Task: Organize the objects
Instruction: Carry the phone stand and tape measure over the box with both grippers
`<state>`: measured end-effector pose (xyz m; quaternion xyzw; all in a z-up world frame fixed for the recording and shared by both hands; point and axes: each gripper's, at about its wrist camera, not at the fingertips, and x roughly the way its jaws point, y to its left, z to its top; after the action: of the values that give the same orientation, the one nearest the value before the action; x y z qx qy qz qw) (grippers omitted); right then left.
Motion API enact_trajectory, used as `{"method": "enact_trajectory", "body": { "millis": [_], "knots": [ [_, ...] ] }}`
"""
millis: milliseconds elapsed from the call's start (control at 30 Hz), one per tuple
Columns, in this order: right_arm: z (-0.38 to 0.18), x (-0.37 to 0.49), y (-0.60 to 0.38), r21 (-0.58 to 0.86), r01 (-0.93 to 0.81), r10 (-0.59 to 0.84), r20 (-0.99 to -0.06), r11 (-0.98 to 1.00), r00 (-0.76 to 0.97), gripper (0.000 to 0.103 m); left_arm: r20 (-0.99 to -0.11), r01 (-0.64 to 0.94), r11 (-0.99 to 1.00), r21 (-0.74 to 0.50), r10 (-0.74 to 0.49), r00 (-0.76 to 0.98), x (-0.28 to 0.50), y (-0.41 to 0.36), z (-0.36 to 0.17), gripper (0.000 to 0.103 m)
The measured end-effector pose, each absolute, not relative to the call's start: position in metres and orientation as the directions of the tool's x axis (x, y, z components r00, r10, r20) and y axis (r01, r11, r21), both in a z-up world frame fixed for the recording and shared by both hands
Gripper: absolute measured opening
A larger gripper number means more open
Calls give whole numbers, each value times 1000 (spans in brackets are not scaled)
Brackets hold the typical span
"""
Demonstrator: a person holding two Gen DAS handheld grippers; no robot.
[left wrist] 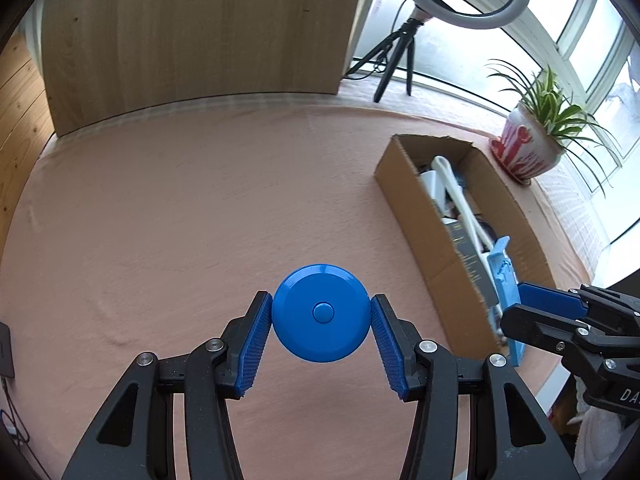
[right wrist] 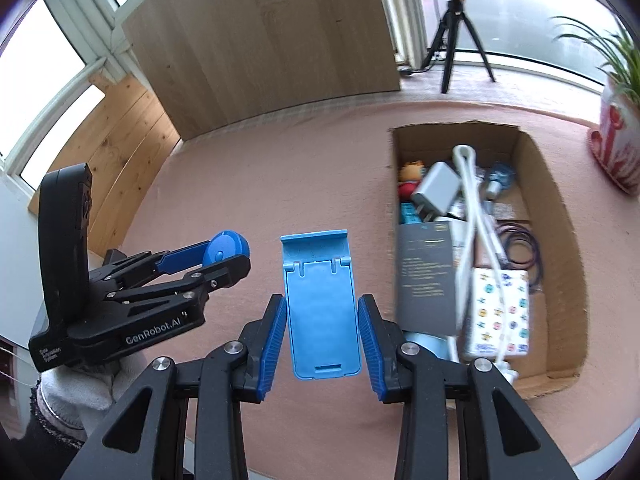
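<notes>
Left gripper (left wrist: 320,320) clamps one blue disc (left wrist: 320,312); right gripper (right wrist: 322,320) one blue stand (right wrist: 320,304).

The round blue disc (left wrist: 320,312) is glossy smooth plastic — the light-blue phone stand (right wrist: 320,304) looks matt. Both hang above a soft, slightly wrinkled pink cloth (left wrist: 180,208). The box (right wrist: 560,216) is plain brown cardboard — rough-torn at its rim.

Left gripper (right wrist: 230,254): black linkage, ribbed blue pads, silver screws, white "GenRobot.AI" lettering at frame lower left. Grey glove (right wrist: 80,388), dark cuff.
</notes>
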<state>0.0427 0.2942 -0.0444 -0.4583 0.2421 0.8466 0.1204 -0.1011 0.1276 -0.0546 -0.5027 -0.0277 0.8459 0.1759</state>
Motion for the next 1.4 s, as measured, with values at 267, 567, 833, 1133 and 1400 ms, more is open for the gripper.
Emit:
{"method": "enact_trajectory", "body": {
  "millis": [267, 567, 833, 1133, 1400],
  "knots": [
    [-42, 96, 348, 260, -542, 85, -843, -799, -531, 33, -826, -342, -911, -228, 367, -428, -100, 175, -40, 54],
    [-60, 123, 396, 263, -607, 96, -864, -750, -494, 33, -822, -402, -882, -246, 409, -395, -99, 225, -36, 54],
    [-75, 120, 407, 265, -593, 63, -879, -760, -473, 33, -836, -441, -869, -223, 403, -373, -99, 264, -43, 54],
    [-84, 118, 415, 259, -574, 38, -890, -777, -454, 33, -848, -489, -844, -219, 413, -332, -96, 305, -53, 54],
    [-95, 111, 413, 243, -559, 18, -907, -793, -420, 34, -862, -494, -845, -204, 394, -318, -95, 320, -61, 54]
  ]
}}
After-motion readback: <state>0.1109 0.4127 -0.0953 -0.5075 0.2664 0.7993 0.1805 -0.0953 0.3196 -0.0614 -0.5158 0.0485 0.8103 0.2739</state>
